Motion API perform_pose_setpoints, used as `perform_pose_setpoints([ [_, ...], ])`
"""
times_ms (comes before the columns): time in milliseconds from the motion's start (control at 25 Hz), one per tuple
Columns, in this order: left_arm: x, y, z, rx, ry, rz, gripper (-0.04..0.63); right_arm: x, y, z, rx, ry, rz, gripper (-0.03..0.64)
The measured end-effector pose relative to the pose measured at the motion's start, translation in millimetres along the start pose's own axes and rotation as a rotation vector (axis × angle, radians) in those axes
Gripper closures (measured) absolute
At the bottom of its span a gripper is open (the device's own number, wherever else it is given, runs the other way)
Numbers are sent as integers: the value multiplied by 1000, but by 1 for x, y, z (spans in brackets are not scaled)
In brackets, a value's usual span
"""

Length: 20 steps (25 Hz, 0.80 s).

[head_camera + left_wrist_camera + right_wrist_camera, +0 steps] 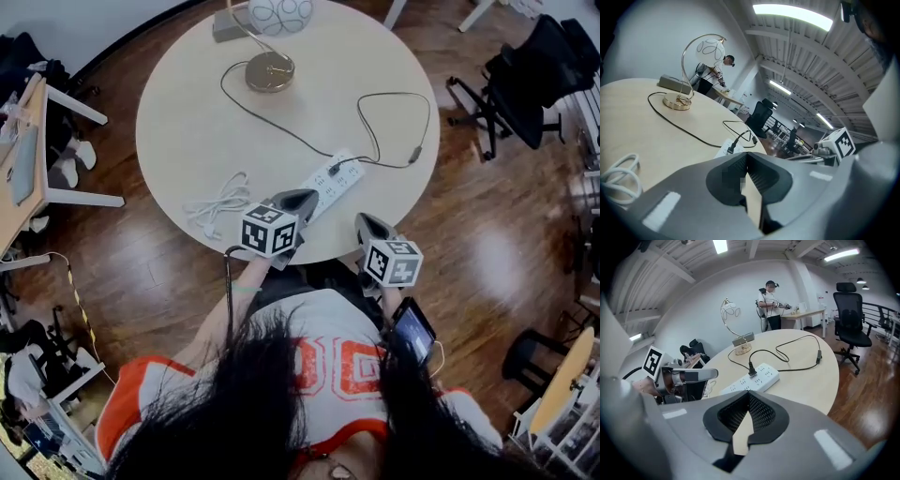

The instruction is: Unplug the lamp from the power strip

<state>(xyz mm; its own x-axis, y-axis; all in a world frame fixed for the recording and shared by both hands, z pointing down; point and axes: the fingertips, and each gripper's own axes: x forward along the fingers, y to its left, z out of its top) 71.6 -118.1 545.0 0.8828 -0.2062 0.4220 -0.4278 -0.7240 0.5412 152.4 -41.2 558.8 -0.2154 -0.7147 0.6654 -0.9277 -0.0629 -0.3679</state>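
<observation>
evidently, nothing of the task had been carried out yet. the lamp (270,71) was stood at the far side of the round table (178,141). its dark cord was run across the top to a black plug (751,368), which was seated upright in the white power strip (334,180) near the front edge. the left gripper (746,157) was held just beside the strip's near end, its jaws brought together with nothing caught between them. the right gripper (749,395) was held at the table's edge, near the strip, its jaws likewise pressed together and empty. a coiled white cable (217,204) was laid close by, untouched. the whole job was judged to remain: the plug had to be gripped and drawn out of its socket.
</observation>
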Motion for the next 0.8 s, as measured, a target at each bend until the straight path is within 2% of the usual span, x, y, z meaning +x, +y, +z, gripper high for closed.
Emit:
perform_pose_setpoints([
  [400, 50, 25, -17, -11, 96, 134, 595, 39, -9, 38, -97, 57, 154, 615],
  [680, 56, 43, -35, -29, 167, 228, 595, 64, -3, 43, -172, 119, 221, 615],
  [800, 58, 47, -44, 48, 256, 278, 595, 73, 0, 45, -242, 137, 227, 615],
])
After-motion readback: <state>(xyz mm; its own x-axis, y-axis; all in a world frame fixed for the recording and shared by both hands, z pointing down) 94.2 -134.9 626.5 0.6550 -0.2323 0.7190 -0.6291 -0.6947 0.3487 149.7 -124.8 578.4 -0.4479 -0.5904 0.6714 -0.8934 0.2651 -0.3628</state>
